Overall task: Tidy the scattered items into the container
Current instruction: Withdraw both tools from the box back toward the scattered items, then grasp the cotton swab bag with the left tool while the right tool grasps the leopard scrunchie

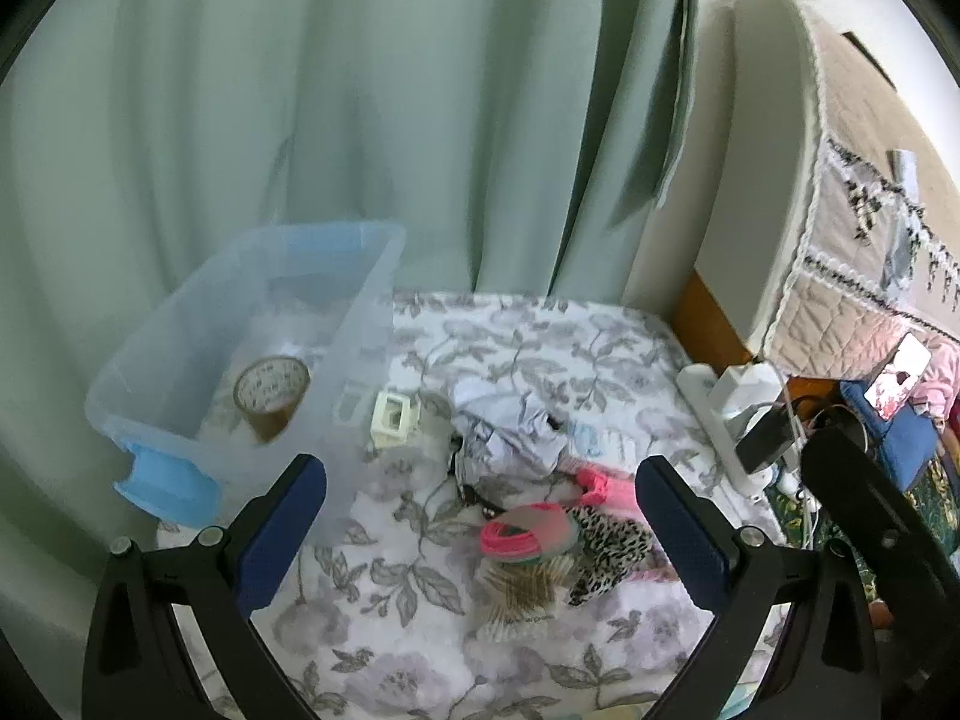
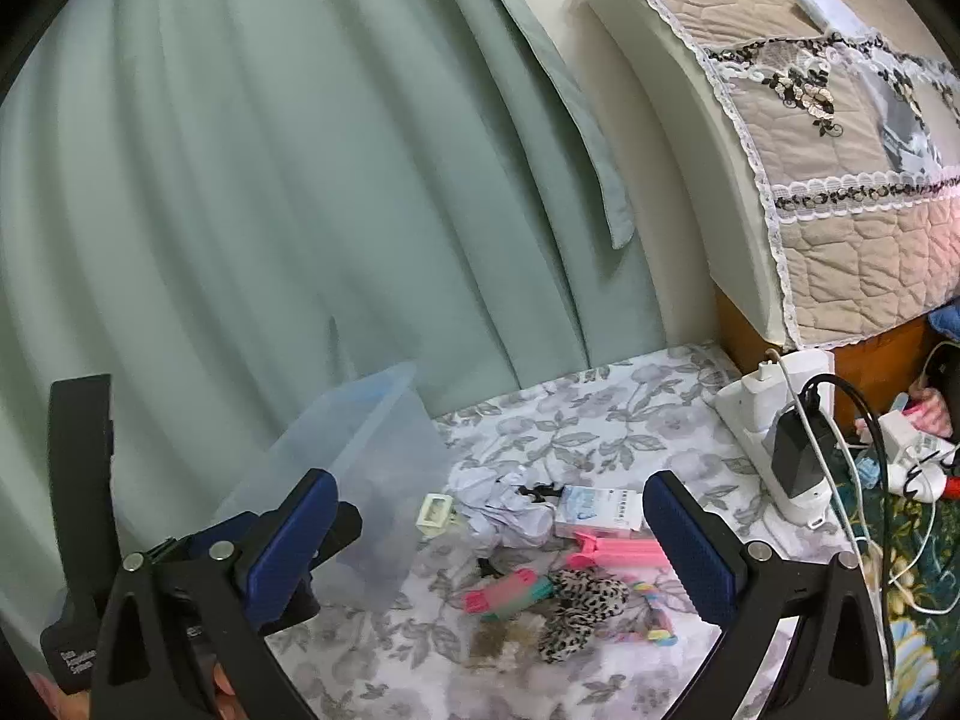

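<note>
A clear plastic container (image 1: 198,372) with blue handles sits on the floral bedsheet at the left, with a roll of brown tape (image 1: 273,393) inside. Scattered beside it lie a small white frame (image 1: 393,417), crumpled white cloth (image 1: 510,426), a pink clip (image 1: 600,483), a pink hair-tie bundle (image 1: 528,531), a leopard scrunchie (image 1: 606,546) and a pack of wooden sticks (image 1: 528,594). My left gripper (image 1: 480,534) hangs open above the hair ties, holding nothing. My right gripper (image 2: 489,546) is open over the same pile, near the scrunchie (image 2: 582,606) and clip (image 2: 624,549).
A green curtain hangs behind the bed. A white power strip (image 2: 774,420) with chargers and cables lies along the right edge of the sheet. A light blue packet (image 2: 600,507) rests beside the cloth. A quilted cover (image 2: 840,180) drapes furniture at the right.
</note>
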